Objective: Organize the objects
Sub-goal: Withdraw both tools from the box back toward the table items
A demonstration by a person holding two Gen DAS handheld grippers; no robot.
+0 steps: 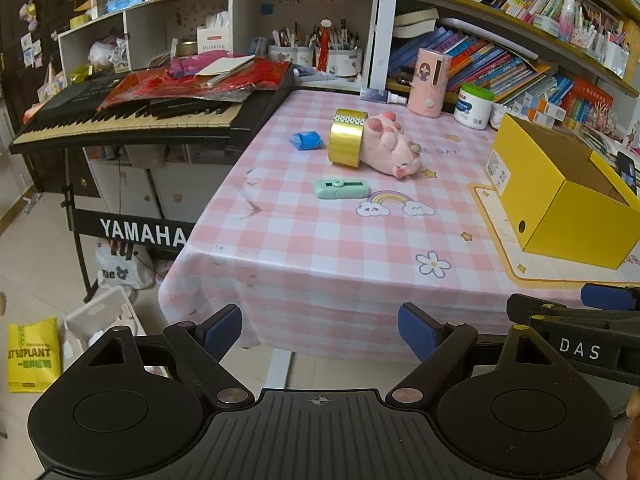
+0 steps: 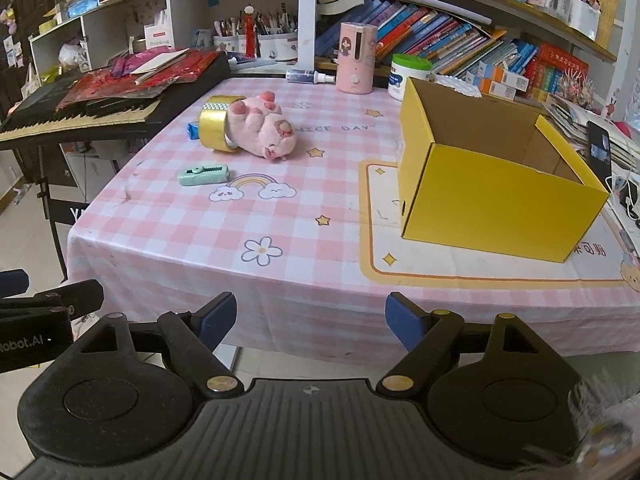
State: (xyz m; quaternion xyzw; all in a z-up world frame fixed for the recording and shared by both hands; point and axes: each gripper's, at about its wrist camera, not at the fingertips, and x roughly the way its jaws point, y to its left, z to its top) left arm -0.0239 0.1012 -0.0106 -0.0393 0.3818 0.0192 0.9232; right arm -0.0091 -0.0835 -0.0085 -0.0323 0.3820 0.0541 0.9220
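On the pink checked tablecloth [image 1: 304,248] [image 2: 192,232] lie a pink plush pig [image 1: 390,146] [image 2: 264,128], a gold tape roll [image 1: 346,142] [image 2: 214,126] leaning against it, a small blue packet [image 1: 307,140] [image 2: 193,129] and a mint green stapler-like tool [image 1: 341,189] [image 2: 203,174]. An open yellow cardboard box [image 1: 560,188] [image 2: 492,176], nothing visible inside, stands to the right. My left gripper [image 1: 320,330] hangs open before the table's near edge, nothing between its blue pads. My right gripper [image 2: 311,320] is likewise open and holds nothing, short of the table edge.
A keyboard [image 1: 132,116] [image 2: 80,116] piled with red papers stands left of the table. A pink humidifier [image 1: 429,82] [image 2: 357,58], a white tub [image 1: 474,106] [image 2: 404,74], pen cups and bookshelves line the back. Bags and a white crate [image 1: 100,316] sit on the floor at left.
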